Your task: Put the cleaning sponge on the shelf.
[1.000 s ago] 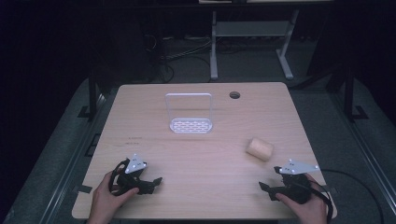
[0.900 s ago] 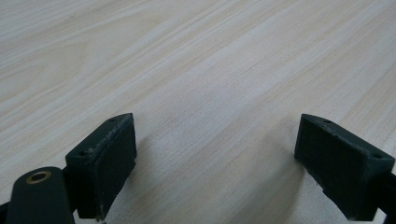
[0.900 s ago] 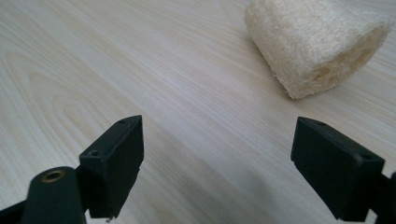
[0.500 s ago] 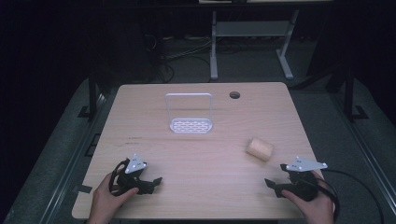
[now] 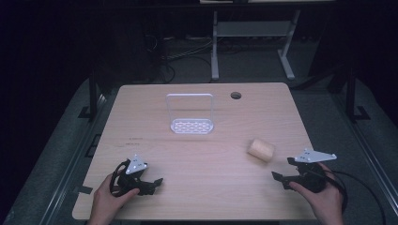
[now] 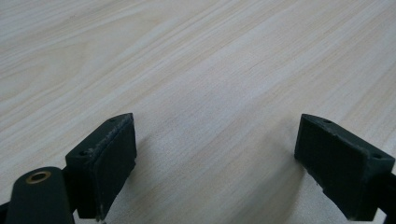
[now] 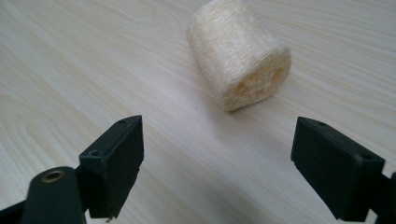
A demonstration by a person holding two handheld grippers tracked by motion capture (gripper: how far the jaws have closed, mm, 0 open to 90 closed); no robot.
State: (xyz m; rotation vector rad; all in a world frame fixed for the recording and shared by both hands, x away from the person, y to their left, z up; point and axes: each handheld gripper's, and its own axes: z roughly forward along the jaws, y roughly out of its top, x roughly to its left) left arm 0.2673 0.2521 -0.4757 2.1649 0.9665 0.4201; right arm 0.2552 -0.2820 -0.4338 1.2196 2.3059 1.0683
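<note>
From above, the pale wooden table [image 5: 206, 150] carries a beige cylindrical loofah roll [image 5: 261, 149] near its right edge, just beyond the right hand-held gripper [image 5: 284, 174]. The left hand-held gripper [image 5: 151, 184] rests at the near left. A white wire rack [image 5: 190, 114] stands mid-table. The left gripper view shows its jaws wide apart over bare wood. In the right gripper view, the jaws stand apart with the roll [image 7: 238, 53] lying ahead, untouched.
</note>
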